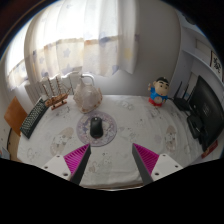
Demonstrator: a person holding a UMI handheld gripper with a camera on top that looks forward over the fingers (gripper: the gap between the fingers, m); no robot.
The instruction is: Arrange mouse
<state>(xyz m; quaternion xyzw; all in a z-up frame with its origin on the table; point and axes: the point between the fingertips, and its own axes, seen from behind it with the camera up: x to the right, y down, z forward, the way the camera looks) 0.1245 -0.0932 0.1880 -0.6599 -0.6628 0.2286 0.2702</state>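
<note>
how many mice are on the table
1. The mouse sits on a round mat just ahead of the open fingers. Others may be hidden behind the kettle.

soft daylight glows through the curtains (85,35); strong fisheye bending at edges, slight blur.

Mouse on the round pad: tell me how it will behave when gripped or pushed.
The mouse looks like a rigid, dark, rounded shell, so it probably won't flex but could slip between the open gripper fingers. Sitting low on the round pad, it seems likelier to slide than tip.
</note>
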